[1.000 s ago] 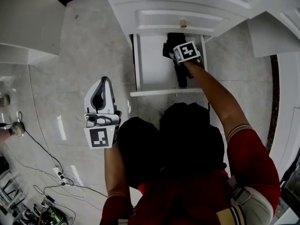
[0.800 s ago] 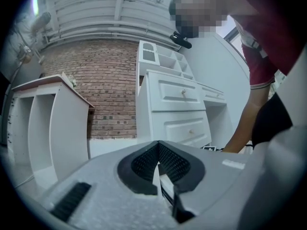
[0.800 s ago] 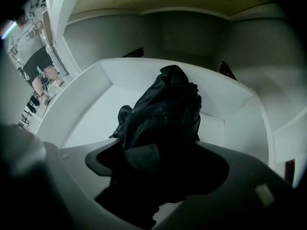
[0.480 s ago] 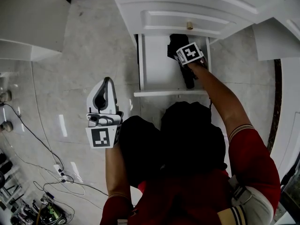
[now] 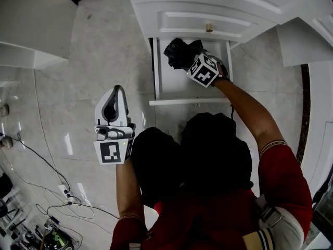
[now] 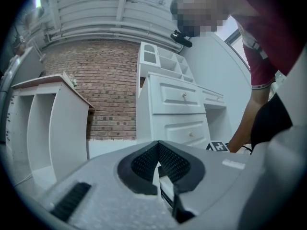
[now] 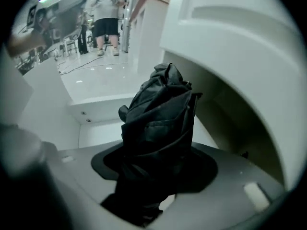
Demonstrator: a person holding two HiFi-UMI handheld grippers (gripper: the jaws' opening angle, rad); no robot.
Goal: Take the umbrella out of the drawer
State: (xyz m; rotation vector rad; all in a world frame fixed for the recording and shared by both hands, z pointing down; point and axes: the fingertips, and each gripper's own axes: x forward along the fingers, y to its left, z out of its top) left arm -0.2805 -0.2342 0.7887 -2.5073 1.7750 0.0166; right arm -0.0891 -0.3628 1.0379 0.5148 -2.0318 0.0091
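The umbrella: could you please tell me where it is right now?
In the head view, top centre, the black umbrella is between the closing jaws of the right gripper, over the open white drawer, just below the knob.

L gripper [image 5: 117, 89]: held level, jaws together, empty. R gripper [image 5: 191, 61]: pitched down, jaws closing on umbrella [image 5: 176, 51].

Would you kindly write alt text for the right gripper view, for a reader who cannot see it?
A folded black umbrella stands between the jaws of the right claw, which are closing on it, above an open white drawer.
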